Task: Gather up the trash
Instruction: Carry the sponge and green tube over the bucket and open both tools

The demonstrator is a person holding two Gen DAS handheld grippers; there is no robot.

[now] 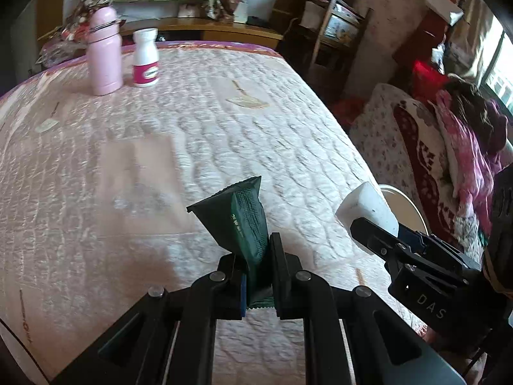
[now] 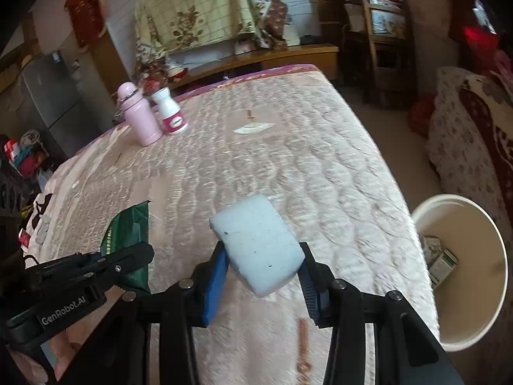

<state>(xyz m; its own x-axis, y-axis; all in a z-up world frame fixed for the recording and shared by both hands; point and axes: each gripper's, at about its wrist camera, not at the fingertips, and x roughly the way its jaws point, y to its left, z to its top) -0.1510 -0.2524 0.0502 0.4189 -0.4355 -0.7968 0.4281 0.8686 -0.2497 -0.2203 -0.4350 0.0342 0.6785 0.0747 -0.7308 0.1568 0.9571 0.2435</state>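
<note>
A quilted pink bed fills most of both views. Beyond its far edge sit a low wooden shelf with a floral blanket draped above it, and a chair stands further right. A floral-covered seat lies off the bed's right side. On the floor beside the bed stands a white bucket, with small cartons inside. Near the bed's far left corner a pink flask and a white bottle with a magenta label stand upright, just beside each other. Nothing stands between the tools and the bucket.

The right tool pinches a white, faintly speckled foam block above the bed. The left tool, pressed together, grips a crumpled dark green wrapper sticking upward.
</note>
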